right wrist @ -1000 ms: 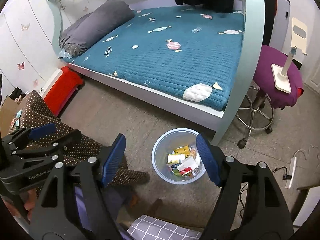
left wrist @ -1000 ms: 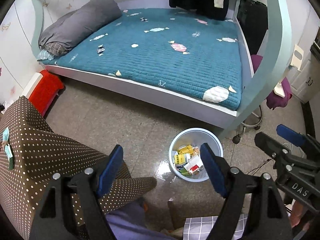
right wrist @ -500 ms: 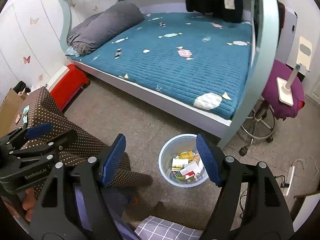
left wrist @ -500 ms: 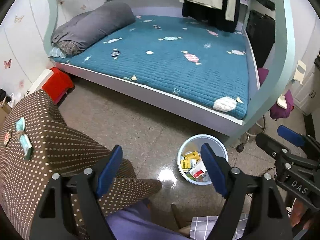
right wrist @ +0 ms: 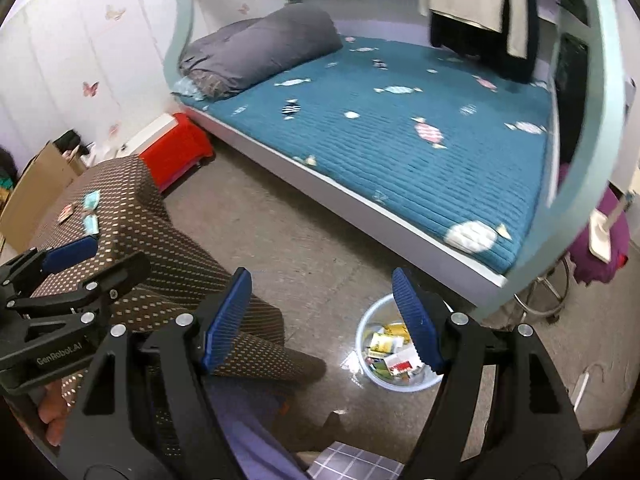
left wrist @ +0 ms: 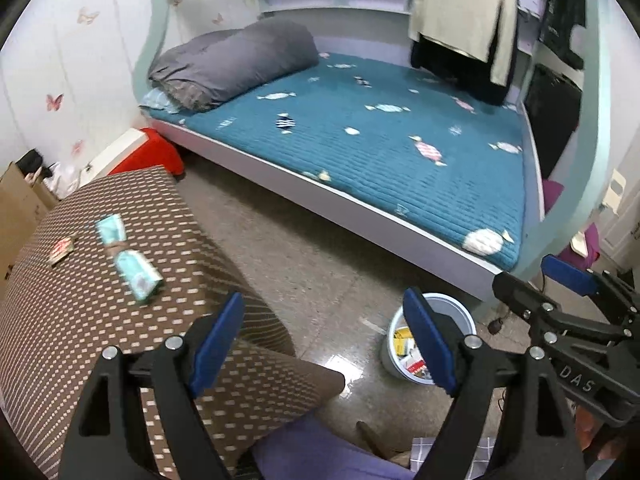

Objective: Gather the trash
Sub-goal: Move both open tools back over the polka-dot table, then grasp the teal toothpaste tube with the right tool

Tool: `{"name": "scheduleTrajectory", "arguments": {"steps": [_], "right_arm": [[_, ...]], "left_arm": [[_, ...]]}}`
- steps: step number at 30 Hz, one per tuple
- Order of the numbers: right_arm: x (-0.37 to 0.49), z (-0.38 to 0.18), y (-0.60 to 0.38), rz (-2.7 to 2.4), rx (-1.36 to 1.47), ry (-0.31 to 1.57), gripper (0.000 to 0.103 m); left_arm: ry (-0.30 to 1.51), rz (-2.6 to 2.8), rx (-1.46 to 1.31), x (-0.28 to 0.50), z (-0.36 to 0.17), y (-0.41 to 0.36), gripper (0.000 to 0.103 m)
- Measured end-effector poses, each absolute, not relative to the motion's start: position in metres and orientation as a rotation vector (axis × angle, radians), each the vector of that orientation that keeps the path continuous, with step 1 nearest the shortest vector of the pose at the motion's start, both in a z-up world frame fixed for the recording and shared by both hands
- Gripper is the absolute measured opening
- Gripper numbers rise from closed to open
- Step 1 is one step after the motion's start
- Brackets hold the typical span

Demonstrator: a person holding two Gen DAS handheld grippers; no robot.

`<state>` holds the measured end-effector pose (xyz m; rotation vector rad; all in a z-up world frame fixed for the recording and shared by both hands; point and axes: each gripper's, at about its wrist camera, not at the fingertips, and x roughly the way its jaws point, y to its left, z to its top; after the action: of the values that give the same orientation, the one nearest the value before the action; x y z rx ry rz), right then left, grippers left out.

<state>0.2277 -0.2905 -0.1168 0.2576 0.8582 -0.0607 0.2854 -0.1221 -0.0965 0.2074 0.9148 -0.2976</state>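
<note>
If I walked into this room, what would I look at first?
Probably the big bed with the teal quilted cover dotted with candy shapes, filling the back of the room, with a rolled grey duvet at its head. Then the pale blue round bin full of wrappers on the floor by the bed's corner, and the brown dotted cloth holding small teal packets.

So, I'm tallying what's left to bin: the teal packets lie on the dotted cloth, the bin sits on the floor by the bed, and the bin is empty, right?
Not quite: the bin is not empty. The right wrist view shows wrappers and small cartons inside it. The teal packets do lie on the dotted cloth, and the bin does stand on the floor by the bed.
</note>
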Motion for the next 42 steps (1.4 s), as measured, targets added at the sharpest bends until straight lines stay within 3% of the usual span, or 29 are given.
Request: {"name": "scheduleTrajectory", "arguments": {"steps": [18,28,32,34,36,42], "right_arm": [[0.301,-0.092,-0.133,0.249,0.06,0.846,0.072],[0.357,-0.106,-0.047,0.397,-0.063,0.876,0.069],[0.383,-0.121,-0.023,0.401,-0.13,0.897,0.058],[0.393,-0.129,-0.014,0.4,-0.17,0.92,0.034],[0.397,-0.127,-0.008,0.374,-0.212,0.896,0.021],[0.428,-0.114,-0.012,0.367,-0.115,0.893,0.021]], "left_arm": [[0.912,-0.04,0.044,0.312,-0.08,0.042,0.085],[0.95,0.051,-0.008,0.345,-0.083,0.128,0.09],[0.969,0.025,-0.009,0.368,-0.089,0.148,0.094],[0.992,0.016,-0.032,0.384,-0.098,0.157,0.094],[1.021,0.023,-0.073,0.399,-0.107,0.169,0.094],[1.036,-0.001,-0.153,0.443,-0.123,0.189,0.094]]}}
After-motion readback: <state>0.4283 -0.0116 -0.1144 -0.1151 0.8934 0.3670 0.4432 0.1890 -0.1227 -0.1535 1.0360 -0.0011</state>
